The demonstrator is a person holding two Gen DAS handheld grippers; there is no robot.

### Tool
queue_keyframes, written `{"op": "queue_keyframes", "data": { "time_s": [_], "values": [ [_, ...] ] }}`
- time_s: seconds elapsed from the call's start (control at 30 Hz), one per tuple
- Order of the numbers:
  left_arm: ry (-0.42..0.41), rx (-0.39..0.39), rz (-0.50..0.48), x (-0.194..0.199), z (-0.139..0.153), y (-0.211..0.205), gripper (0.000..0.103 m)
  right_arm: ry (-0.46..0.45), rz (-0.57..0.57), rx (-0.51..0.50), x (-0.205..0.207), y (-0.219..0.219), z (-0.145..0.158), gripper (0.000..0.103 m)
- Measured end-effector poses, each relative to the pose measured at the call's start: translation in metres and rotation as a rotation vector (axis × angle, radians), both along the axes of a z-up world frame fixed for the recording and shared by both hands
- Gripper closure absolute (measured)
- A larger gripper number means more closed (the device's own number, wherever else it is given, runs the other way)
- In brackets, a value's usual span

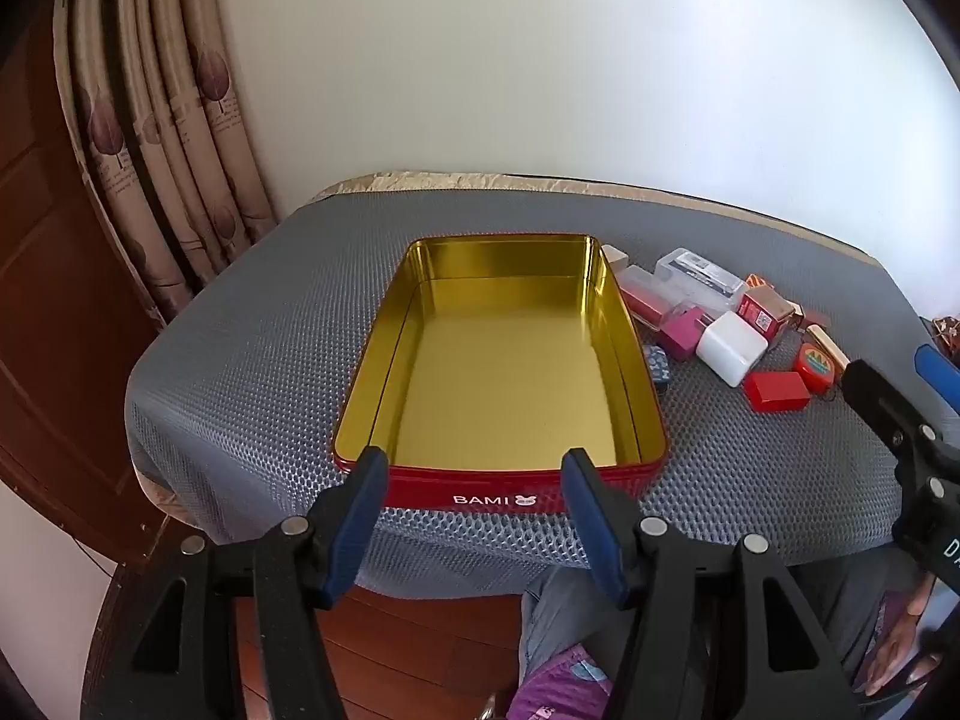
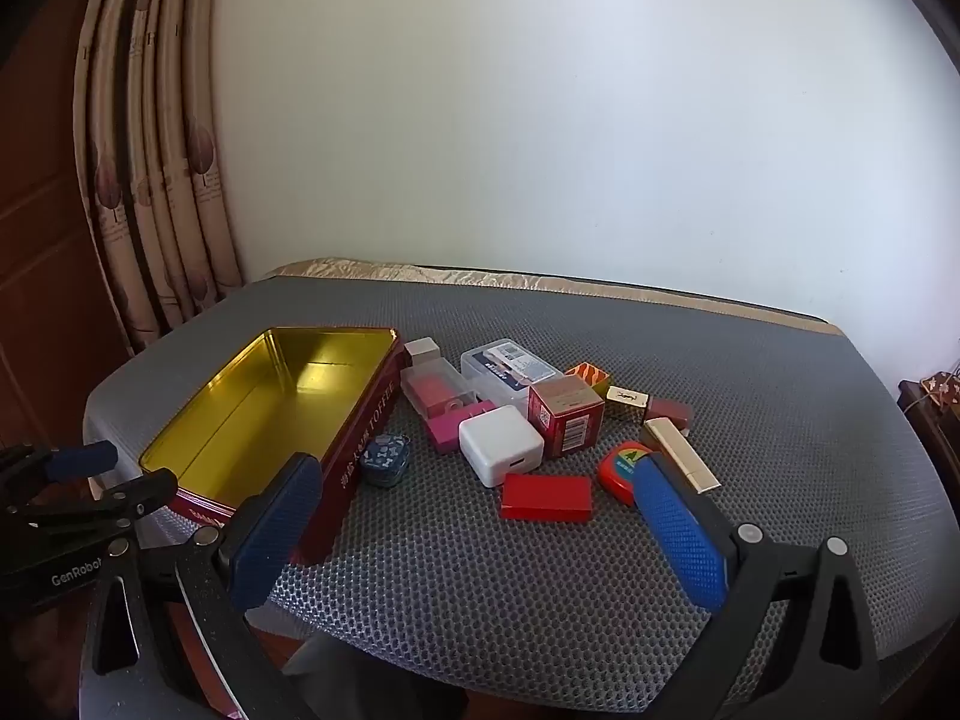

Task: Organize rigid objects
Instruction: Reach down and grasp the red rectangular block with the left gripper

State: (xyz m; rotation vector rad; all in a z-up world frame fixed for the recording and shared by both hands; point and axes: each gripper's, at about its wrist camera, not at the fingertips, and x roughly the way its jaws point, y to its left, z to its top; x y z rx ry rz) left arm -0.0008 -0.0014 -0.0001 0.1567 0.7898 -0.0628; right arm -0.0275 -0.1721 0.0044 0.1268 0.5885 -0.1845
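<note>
Rigid objects [image 2: 528,420] are lying in a loose cluster on the grey mesh bench [image 2: 540,570], just to the right of the open tin [image 2: 270,402], none yet inside it. We are taking the tin as our landmark: red outside, gold inside, nothing in it.

Nearest the tin's right wall is sitting a small blue patterned box [image 2: 385,459]. Farther right of the tin we are noting a white cube [image 2: 501,444], a red flat block [image 2: 546,498], a red carton [image 2: 565,414], a clear plastic case [image 2: 510,369] and a round red tape measure [image 2: 621,468].

Left tool [image 1: 474,510] is hovering at the tin's near edge, spread wide, gripping nothing. Right tool [image 2: 474,528] is hanging over bare mesh on the near side of the cluster, also spread wide and carrying nothing.

Risks we are judging from here: pieces are touching, so closing on one may be nudging its neighbours. The blue box is crowding the tin wall, leaving a finger little room. The tin may be sliding if bumped.
</note>
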Motion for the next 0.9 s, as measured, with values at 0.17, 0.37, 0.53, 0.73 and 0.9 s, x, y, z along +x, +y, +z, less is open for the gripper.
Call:
{"op": "queue_keyframes", "data": {
  "time_s": [0.17, 0.37, 0.53, 0.73, 0.9],
  "values": [
    [0.032, -0.02, -0.011, 0.004, -0.004, 0.005, 0.042, 0.005, 0.004, -0.015, 0.001, 0.002, -0.002, 0.0],
    [0.042, -0.027, -0.015, 0.003, -0.003, 0.0, 0.042, 0.0, -0.011, -0.012, 0.0, 0.001, -0.005, 0.0],
    [0.054, -0.017, -0.054, 0.002, -0.005, -0.006, 0.042, 0.012, -0.028, -0.024, -0.004, -0.019, -0.01, 0.0],
    [0.108, -0.038, -0.163, -0.004, -0.01, -0.024, 0.042, 0.025, -0.101, -0.078, -0.023, -0.054, -0.02, 0.0],
    [0.151, -0.071, -0.307, -0.011, -0.012, -0.052, 0.042, 0.08, -0.164, -0.074, -0.039, -0.087, -0.036, 0.0]
  ]
}}
